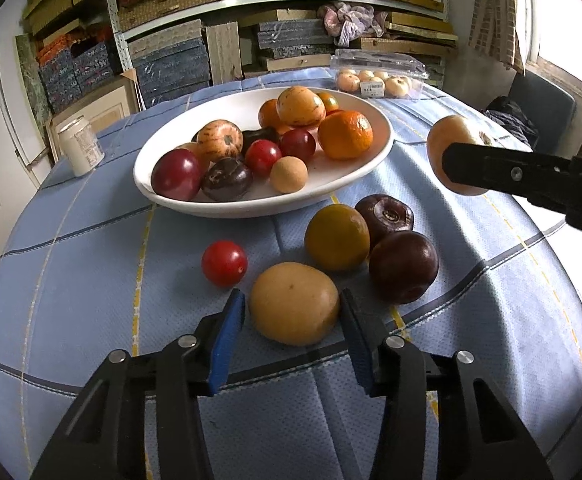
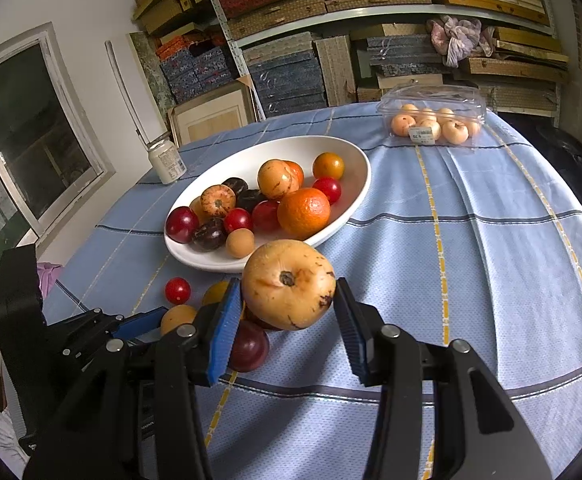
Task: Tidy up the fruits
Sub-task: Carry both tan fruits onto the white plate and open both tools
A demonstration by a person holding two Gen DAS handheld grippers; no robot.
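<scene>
left gripper (image 1: 293, 312), nearest the lens: blue-padded jaws spread wide to either side of a tan fruit (image 1: 294, 314) that lies on the cloth. the right pad looks to touch its skin, the left stands just off it, so nothing is clamped yet; judged a reach set up for a lift.

right gripper (image 2: 289, 300): jaws closed partway on a pale yellow fruit (image 2: 289, 284), carried clear of the table, stem end toward the lens. judged held high so it can travel over the rim and into the bowl.

table (image 1: 91, 312), blue checked cloth, round; bears everything below.

white oval bowl (image 1: 387, 136), far centre; the collecting place, already well filled: a large orange (image 1: 345, 135), striped and speckled yellow fruits, red and dark plum-like ones, one small tan ball.

clear plastic punnet (image 2: 431, 96), far right, lid on, small pale fruit inside, price label at front; apart from the bowl.

white can (image 1: 79, 146), far left, upright, not part of the sorting.

loose fruit, near centre, between bowl and left gripper: ochre round one (image 1: 337, 237), two dark maroon ones (image 1: 404, 266) (image 1: 385, 213) pressed together at its right, a small red one (image 1: 224, 263) alone at left. these remain to be gathered.

the held fruit, look: yellow-tan skin, brown scuffs and specks, dark dry calyx, slightly flattened.
</scene>
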